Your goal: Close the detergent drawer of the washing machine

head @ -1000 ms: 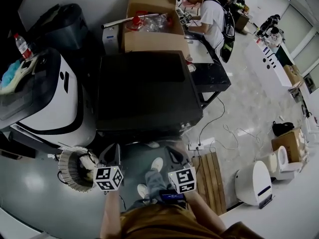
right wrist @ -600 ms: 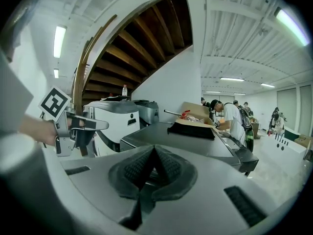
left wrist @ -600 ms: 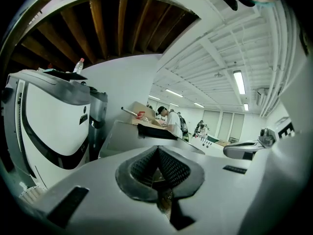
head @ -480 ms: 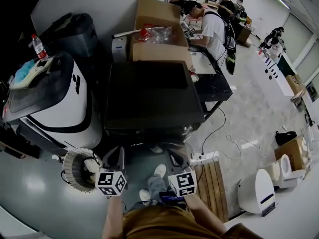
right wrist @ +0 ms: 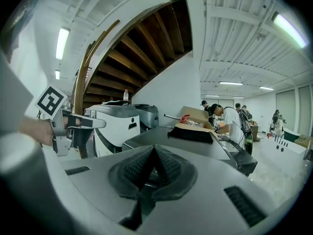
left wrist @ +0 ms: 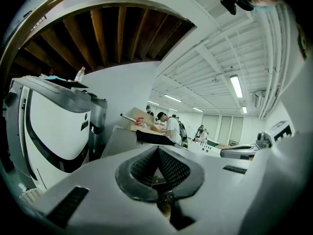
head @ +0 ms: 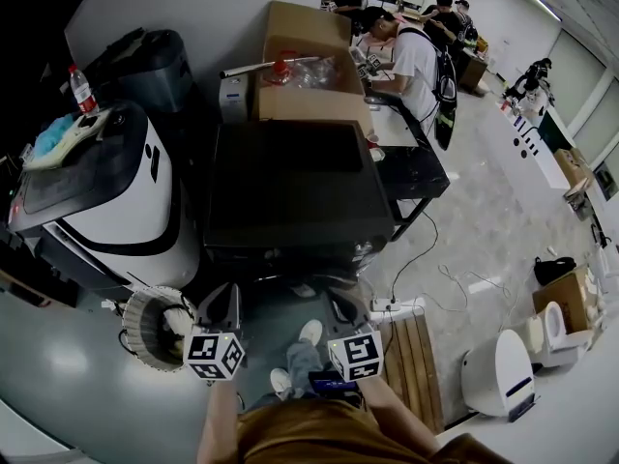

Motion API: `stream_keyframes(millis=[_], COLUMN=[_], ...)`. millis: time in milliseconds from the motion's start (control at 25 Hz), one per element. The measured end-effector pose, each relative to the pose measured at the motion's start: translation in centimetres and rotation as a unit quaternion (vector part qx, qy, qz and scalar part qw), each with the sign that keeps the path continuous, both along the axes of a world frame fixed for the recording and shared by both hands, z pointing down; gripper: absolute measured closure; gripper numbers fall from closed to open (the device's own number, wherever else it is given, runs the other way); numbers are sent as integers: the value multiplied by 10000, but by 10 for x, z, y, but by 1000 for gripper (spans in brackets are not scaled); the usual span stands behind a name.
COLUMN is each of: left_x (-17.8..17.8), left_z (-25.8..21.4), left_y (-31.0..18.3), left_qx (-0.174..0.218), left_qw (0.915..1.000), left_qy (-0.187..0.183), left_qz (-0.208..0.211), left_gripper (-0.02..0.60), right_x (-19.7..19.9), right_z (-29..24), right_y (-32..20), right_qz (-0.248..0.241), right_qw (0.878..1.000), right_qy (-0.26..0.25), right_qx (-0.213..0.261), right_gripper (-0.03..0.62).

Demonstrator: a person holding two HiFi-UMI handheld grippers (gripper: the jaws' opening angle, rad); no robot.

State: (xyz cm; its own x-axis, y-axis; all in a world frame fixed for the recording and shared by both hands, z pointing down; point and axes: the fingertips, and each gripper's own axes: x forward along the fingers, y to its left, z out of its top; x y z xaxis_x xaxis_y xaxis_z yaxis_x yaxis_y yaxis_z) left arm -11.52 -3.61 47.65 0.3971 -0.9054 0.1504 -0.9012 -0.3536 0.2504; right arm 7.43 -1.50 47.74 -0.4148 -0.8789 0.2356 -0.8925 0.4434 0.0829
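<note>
A dark washing machine (head: pixel 290 187) with a flat black top stands in front of me in the head view; its front panel and detergent drawer are hidden from that view. Both grippers hang low before it, apart from it. My left gripper (head: pixel 222 296) is shut with nothing between its pads (left wrist: pixel 146 165). My right gripper (head: pixel 338 300) is also shut and empty (right wrist: pixel 152 153). The machine's grey top (right wrist: pixel 186 141) shows beyond the right jaws, and the left gripper (right wrist: pixel 90 123) shows at that view's left.
A white appliance (head: pixel 116 201) stands left of the washing machine, with a water bottle (head: pixel 80 87) behind it. A cardboard box (head: pixel 300 66) sits at the back. A round basket (head: pixel 150 327), a power strip (head: pixel 397 307) and a wooden pallet (head: pixel 411 356) lie on the floor. People (head: pixel 411 51) work at the back right.
The head view has shifted a little, so the machines sit slightly further right in the frame. Both grippers stay shut and in about the same place.
</note>
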Motion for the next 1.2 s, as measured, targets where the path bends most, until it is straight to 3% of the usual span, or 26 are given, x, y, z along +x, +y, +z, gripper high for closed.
stream_keyframes(millis=[1200], left_x=[-5], left_z=[7], left_y=[0], left_qx=[-71], left_qw=[9999], left_qy=[78], left_qz=[-42], left_gripper=[558], right_x=[6], right_z=[8], right_y=[3], right_qz=[74], right_qw=[9999], right_qy=[-2], right_qx=[-123], right_gripper=[582])
